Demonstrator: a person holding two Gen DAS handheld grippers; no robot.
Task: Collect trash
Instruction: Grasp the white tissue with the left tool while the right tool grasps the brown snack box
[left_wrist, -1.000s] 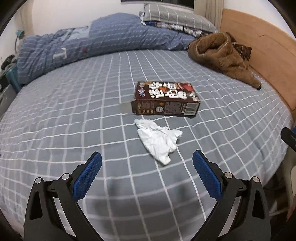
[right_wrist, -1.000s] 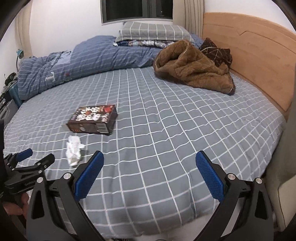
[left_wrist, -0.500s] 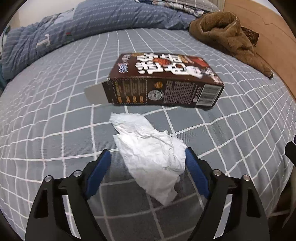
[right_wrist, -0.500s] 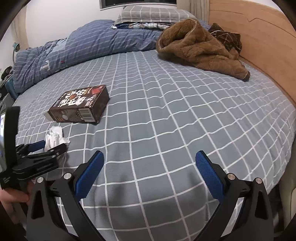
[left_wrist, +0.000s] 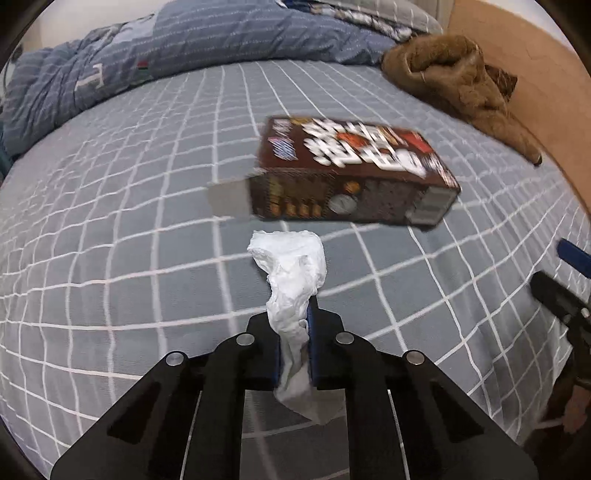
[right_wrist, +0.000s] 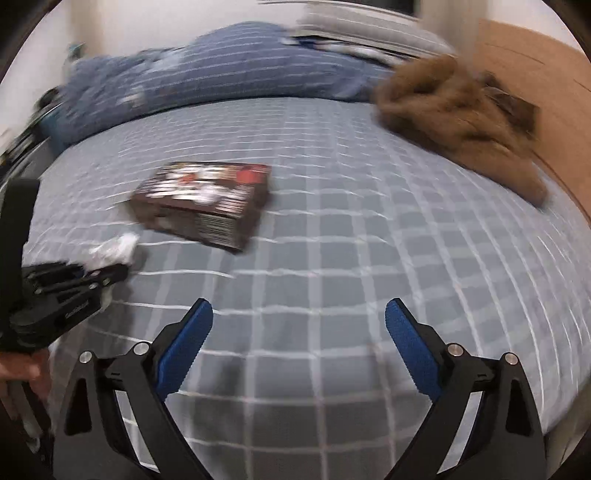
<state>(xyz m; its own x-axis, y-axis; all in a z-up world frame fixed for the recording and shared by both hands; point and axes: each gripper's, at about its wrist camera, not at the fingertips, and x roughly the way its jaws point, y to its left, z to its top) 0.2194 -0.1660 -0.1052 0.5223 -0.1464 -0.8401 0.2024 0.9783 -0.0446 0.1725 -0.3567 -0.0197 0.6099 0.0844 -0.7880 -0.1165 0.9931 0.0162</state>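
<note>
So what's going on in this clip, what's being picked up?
A person is clearing trash off a bed with two handheld grippers. The left gripper has its jaws shut on a crumpled white tissue, which sticks out ahead of them. The right gripper is open, holding nothing, above the sheet. A brown snack box, one end flap open, lies on the bed beyond the tissue.

Print on the brown box (left_wrist: 354, 173) motion-blurred, unreadable; tissue's (left_wrist: 293, 295) middle hidden between fingers (left_wrist: 314, 332).
</note>
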